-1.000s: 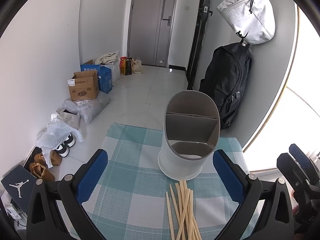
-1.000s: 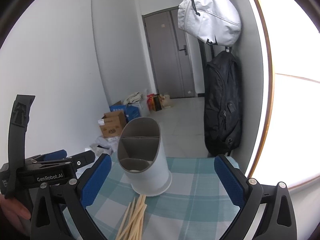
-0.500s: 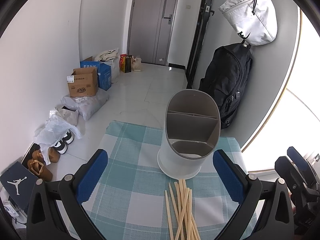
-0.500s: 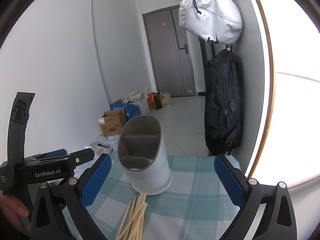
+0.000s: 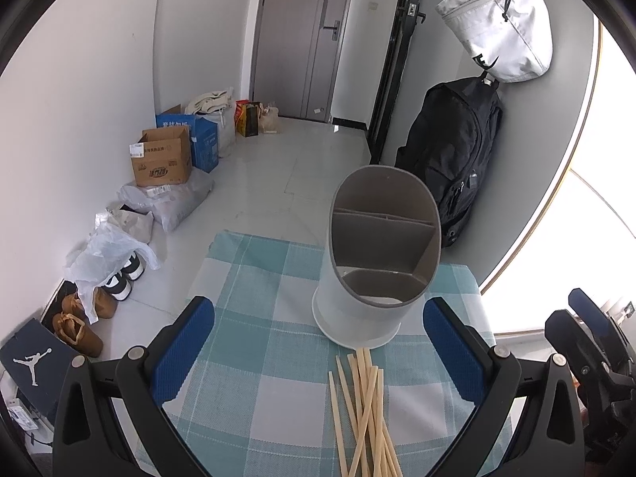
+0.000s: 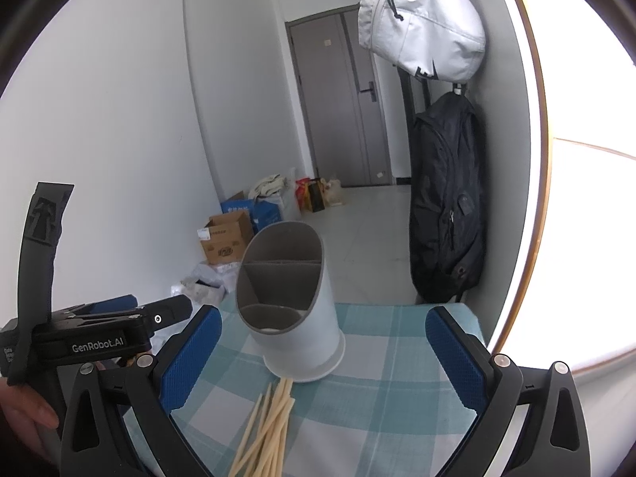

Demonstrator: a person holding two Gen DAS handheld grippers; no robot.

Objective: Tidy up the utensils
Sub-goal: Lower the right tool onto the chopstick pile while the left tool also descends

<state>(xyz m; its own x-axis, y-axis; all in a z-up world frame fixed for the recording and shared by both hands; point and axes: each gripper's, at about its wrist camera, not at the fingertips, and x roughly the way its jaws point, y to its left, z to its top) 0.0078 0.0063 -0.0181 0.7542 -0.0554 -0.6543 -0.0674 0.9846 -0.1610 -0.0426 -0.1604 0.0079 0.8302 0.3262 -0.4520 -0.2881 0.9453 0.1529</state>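
Pale wooden chopsticks [image 5: 365, 409] in a loose bundle on the checked cloth [image 5: 254, 342], tips touching the base of the upright grey holder [image 5: 377, 278], between the wide-apart fingers of both the left gripper [image 5: 318, 342] and right gripper [image 6: 324, 344], nothing gripped.

Left claw [image 5: 318, 342] and right claw [image 6: 324, 348] both spread wide, empty, side by side.
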